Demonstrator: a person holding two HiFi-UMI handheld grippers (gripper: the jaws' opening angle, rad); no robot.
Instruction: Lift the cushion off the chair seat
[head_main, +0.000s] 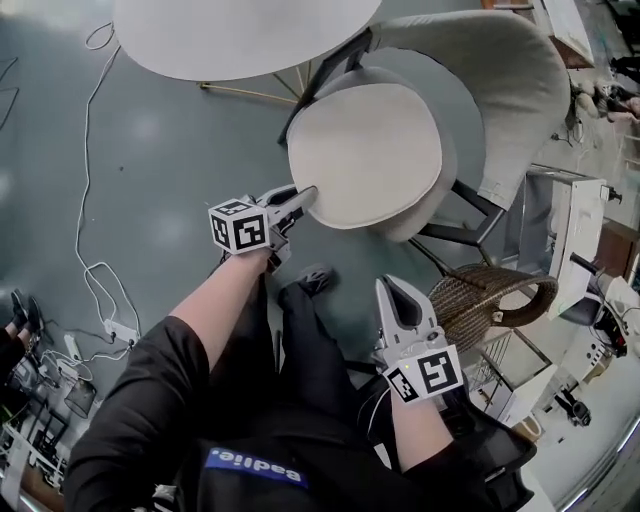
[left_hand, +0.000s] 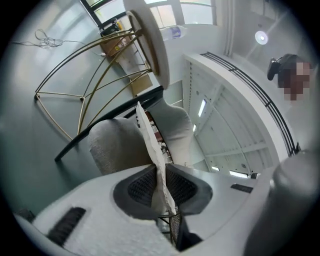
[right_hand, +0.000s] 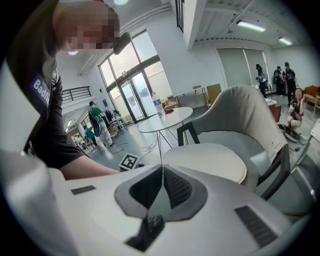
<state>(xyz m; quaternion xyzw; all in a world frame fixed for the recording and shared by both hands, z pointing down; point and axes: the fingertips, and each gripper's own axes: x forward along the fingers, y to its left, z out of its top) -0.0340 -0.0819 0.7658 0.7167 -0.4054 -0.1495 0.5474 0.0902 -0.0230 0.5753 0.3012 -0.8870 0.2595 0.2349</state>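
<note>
**A:** Where's the cushion (head_main: 365, 155) sitting relative to the tongs?

**B:** It spreads out straight ahead of the left tongs (head_main: 305, 196), over the seat of the chair (head_main: 500, 90). Its nearest rim runs right into them. The left gripper view shows the thin pale edge squeezed between the two ribbed pads, so the left tongs are clenched on the cushion's rim.

**A:** And the right tongs (head_main: 393, 288)?

**B:** Pressed together with nothing between them. They hang close to the person's body, and the cushion is ahead of them and well apart. A woven basket (head_main: 480, 300) stands just beside them.

**A:** Has the rim come clear of the seat?

**B:** I can't tell. The far side looks to be resting on the chair.

**A:** How do you think it will handle?

**B:** I'd judge it light and soft: a flat round pad in cloth, nothing fragile. The fabric should sit well against ribbed pads, so slipping is not my worry. Flop is. Held by one point on the rim, it will likely sag and swing away from the left tongs as it rises, and the far side may drag on the seat.

**A:** So where would you take hold?

**B:** The rim is right, since it is the only part thin enough to fit between the pads. I'd bite a little deeper than the very lip. A second grip by the right tongs on the rim nearest them would keep the pad level as it lifts.
</note>
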